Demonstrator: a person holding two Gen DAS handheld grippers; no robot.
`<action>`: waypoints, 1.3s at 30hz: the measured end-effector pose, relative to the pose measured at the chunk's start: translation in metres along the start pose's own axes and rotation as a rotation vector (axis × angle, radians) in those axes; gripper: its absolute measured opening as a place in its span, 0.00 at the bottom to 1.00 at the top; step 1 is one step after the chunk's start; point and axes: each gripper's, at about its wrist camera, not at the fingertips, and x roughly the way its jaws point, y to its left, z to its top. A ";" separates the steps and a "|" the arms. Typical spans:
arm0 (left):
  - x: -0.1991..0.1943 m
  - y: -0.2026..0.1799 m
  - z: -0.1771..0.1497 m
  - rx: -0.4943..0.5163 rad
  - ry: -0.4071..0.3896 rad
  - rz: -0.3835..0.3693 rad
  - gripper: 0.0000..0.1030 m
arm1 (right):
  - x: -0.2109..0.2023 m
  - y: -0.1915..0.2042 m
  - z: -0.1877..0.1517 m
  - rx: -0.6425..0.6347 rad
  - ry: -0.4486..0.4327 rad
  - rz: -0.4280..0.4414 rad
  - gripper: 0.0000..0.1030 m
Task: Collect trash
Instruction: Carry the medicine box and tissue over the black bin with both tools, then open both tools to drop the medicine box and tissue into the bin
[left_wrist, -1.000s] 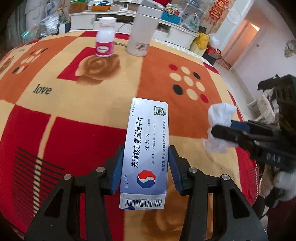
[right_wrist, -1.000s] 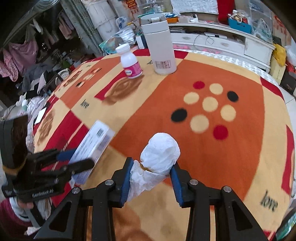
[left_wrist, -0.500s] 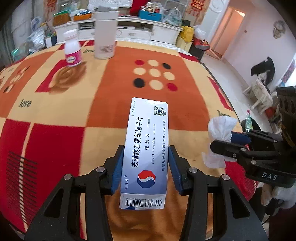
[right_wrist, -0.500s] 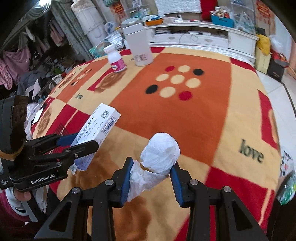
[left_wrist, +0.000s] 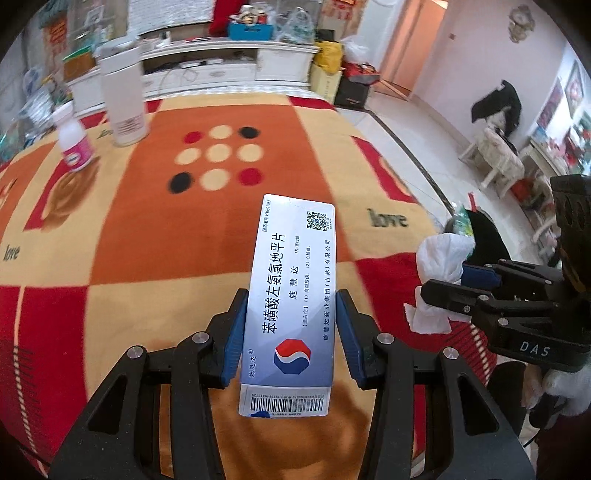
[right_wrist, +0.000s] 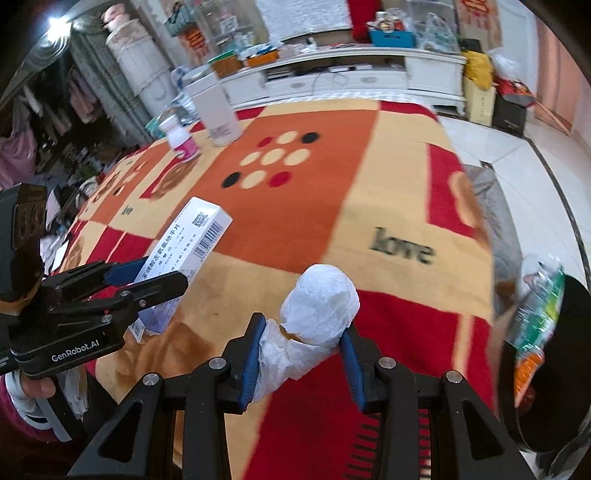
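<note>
Medicine box (left_wrist: 291, 302) pinched in left gripper (left_wrist: 291, 332), crumpled tissue (right_wrist: 317, 310) in right gripper (right_wrist: 303, 354); carry both level over the black trash bin (right_wrist: 554, 369) before releasing.

Left gripper (left_wrist: 290, 332) holds medicine box (left_wrist: 291, 295) over table (left_wrist: 147, 229) near edge. Right gripper (right_wrist: 303, 354), to its right, holds crumpled tissue (right_wrist: 317, 314). Bin (right_wrist: 546, 350) right of table. Pill bottle (left_wrist: 75, 142) left of canister (left_wrist: 123, 99), far side.
</note>
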 end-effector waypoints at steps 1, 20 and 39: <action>0.002 -0.005 0.002 0.009 0.002 -0.005 0.43 | -0.003 -0.005 -0.002 0.010 -0.004 -0.007 0.37; 0.032 -0.113 0.040 0.150 0.029 -0.208 0.43 | -0.086 -0.147 -0.042 0.277 -0.096 -0.205 0.37; 0.086 -0.231 0.064 0.210 0.099 -0.423 0.44 | -0.091 -0.236 -0.081 0.471 -0.095 -0.299 0.54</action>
